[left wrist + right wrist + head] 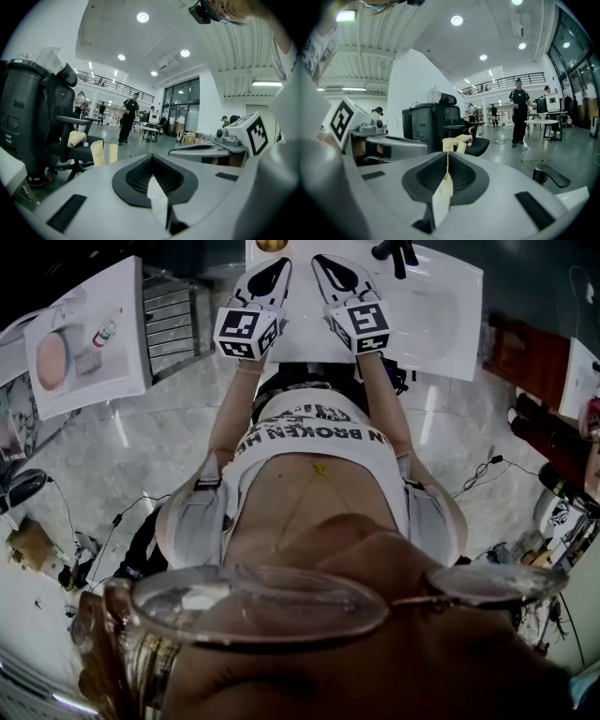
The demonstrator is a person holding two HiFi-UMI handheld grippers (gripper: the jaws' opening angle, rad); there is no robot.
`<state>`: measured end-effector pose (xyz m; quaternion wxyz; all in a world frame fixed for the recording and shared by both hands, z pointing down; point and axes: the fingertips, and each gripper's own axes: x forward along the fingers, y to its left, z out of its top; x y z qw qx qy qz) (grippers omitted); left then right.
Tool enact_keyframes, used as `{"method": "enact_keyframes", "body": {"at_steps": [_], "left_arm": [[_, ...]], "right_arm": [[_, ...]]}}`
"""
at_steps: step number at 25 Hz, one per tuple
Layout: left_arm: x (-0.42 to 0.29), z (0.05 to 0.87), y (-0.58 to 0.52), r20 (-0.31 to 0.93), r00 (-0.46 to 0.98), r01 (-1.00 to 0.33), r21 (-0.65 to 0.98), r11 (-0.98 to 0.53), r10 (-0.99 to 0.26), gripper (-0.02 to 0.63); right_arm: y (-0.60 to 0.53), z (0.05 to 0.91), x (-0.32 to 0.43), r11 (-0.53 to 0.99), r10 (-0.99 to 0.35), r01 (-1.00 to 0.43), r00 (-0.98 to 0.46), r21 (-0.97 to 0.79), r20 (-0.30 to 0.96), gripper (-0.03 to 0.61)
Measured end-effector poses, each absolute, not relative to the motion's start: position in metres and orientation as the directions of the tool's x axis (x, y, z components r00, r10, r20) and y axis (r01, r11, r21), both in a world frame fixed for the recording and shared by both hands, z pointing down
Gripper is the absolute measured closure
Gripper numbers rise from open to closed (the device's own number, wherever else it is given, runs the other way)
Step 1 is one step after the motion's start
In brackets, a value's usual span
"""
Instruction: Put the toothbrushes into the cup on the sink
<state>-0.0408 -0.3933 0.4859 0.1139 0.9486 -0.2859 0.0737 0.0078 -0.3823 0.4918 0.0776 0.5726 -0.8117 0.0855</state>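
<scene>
In the head view both grippers are held side by side over the near edge of a white sink [441,315]. My left gripper [278,263] has its jaws together, and the left gripper view shows my left gripper [152,159] shut on nothing. My right gripper [323,261] is likewise shut and empty, as the right gripper view confirms for my right gripper [447,157]. A black faucet [396,251] stands at the sink's far side. A round brownish thing [272,245] sits at the top edge; I cannot tell if it is the cup. No toothbrush is in view.
A white board with small items [89,334] and a metal rack [173,315] lie to the left. A red-brown cabinet [525,352] is at the right. Cables run over the marble floor [122,512]. Both gripper views face a hall with an office chair [70,145] and a standing person [127,117].
</scene>
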Motion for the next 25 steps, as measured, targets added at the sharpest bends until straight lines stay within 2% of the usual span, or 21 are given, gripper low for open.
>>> {"method": "enact_keyframes", "body": {"at_steps": [12, 25], "left_arm": [[0.000, 0.459, -0.339, 0.174, 0.865, -0.498, 0.186, -0.847, -0.471, 0.598], [0.014, 0.451, -0.320, 0.175, 0.853, -0.517, 0.164, -0.840, -0.491, 0.598]], "right_arm": [[-0.333, 0.462, 0.025, 0.322, -0.927, -0.946, -0.325, -0.046, 0.186, 0.549], [-0.312, 0.455, 0.044, 0.333, -0.923, -0.942, -0.334, -0.035, 0.194, 0.549]]}}
